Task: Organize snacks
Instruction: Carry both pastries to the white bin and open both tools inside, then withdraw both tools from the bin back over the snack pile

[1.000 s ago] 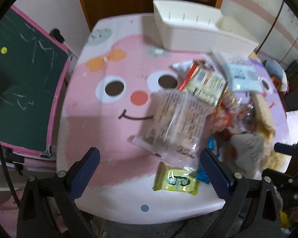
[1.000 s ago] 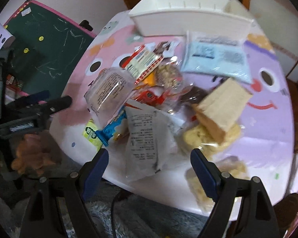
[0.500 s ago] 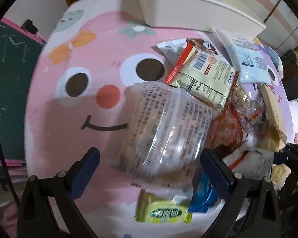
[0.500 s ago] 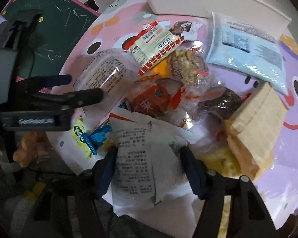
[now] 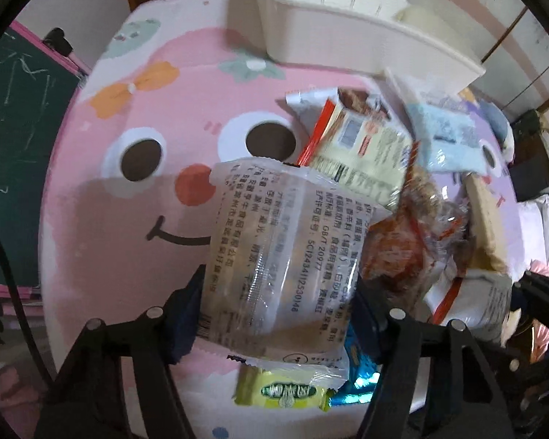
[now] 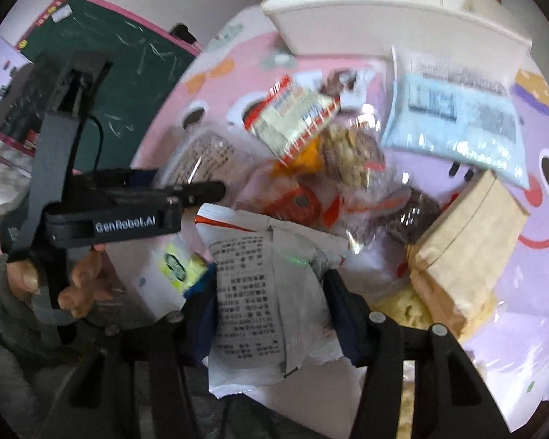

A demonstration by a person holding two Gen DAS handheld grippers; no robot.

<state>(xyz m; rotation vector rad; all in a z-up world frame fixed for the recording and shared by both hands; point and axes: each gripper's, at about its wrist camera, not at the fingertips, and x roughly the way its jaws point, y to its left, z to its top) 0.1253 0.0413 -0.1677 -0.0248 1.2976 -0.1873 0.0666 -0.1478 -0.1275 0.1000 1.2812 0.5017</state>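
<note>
Your left gripper has just been closing, and its dark blue pads now press both sides of a clear plastic pastry packet printed with black text, which sits at the near edge of the pink cartoon-face table. Below it lie a small yellow-green wrapped candy and a shiny blue wrapper. Your right gripper, jaws also just closing, clamps a crinkled white snack bag with black print. Beyond, the pile holds a red-edged cream cracker pack, a tan paper-wrapped block and a pale blue flat pouch. Farthest back stands a white plastic storage bin.
</note>
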